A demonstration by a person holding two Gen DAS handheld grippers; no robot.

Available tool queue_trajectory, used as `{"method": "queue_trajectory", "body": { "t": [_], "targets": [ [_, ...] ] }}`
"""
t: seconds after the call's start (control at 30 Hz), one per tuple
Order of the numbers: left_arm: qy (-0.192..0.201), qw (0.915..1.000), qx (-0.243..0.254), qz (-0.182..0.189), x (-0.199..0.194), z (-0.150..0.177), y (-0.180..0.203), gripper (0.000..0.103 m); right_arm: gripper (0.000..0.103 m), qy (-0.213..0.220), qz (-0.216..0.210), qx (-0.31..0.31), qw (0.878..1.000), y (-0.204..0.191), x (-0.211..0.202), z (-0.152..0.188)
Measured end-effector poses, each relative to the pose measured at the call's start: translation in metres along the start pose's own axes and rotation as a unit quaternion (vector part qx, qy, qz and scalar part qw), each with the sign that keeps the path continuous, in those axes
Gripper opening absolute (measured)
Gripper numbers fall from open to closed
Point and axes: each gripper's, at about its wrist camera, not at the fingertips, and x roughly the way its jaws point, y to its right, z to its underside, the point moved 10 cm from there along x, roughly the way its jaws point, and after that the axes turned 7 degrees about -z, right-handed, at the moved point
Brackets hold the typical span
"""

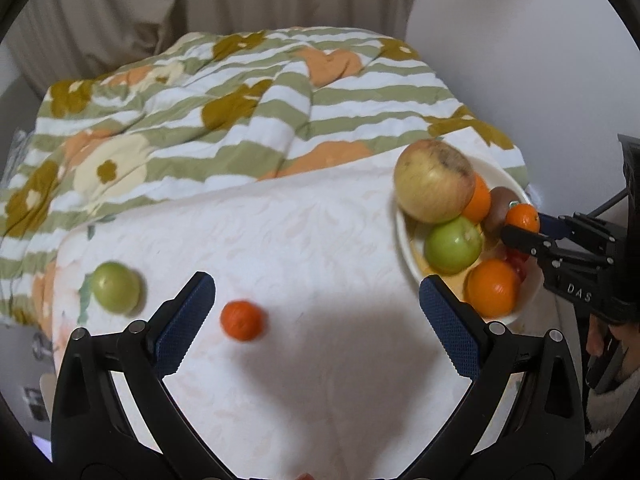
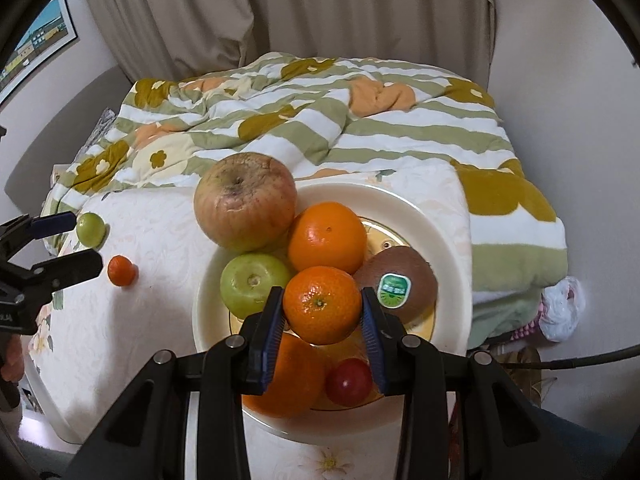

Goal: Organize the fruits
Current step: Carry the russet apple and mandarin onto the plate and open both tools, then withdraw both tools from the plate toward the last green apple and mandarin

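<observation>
Above the round cream plate [image 2: 420,216], our right claw [image 2: 322,322] clamps a dimpled mandarin [image 2: 322,304]; our left claw [image 1: 316,320] gapes wide, holding nothing.

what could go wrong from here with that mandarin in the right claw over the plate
1. The right claw grips the mandarin only at its sides; the round fruit could slip and drop onto the cherry tomato.
2. The plate is crowded; setting it down may nudge the big apple, which overhangs the rim.
3. The open left claw could bump the loose small orange and roll it off.
</observation>
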Motion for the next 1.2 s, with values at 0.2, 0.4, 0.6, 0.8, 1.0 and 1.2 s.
{"method": "queue_trajectory", "body": {
  "t": [0.2,0.4,0.6,0.8,1.0,1.2],
  "targets": [
    [-0.002,0.9997,-0.023,-0.005,-0.007,0.017,-0.009,0.103,0.066,0.014,0.006,-0.023,1.000,-0.005,-0.004,0.001],
    [0.002,0.9994,-0.035,-0.007,-0.013,0.028,-0.011,0.103,0.094,0.032,0.021,-0.037,0.999,-0.008,-0.017,0.002],
    [0.025,0.9987,-0.043,-0.011,-0.030,0.028,-0.013,0.103,0.095,0.042,0.032,-0.045,0.998,-0.010,-0.031,0.004],
    [0.052,0.9971,-0.046,-0.031,-0.063,0.025,-0.022,0.103,0.095,0.060,0.022,-0.032,0.997,-0.014,-0.054,-0.002],
    [0.073,0.9950,-0.058,-0.038,-0.088,0.026,-0.044,0.103,0.095,0.064,0.037,-0.033,0.997,-0.026,-0.077,-0.009],
    [0.082,0.9930,-0.073,-0.043,-0.101,0.035,-0.089,0.103,0.095,0.067,0.039,-0.022,0.997,-0.056,-0.089,-0.015]
  ]
}}
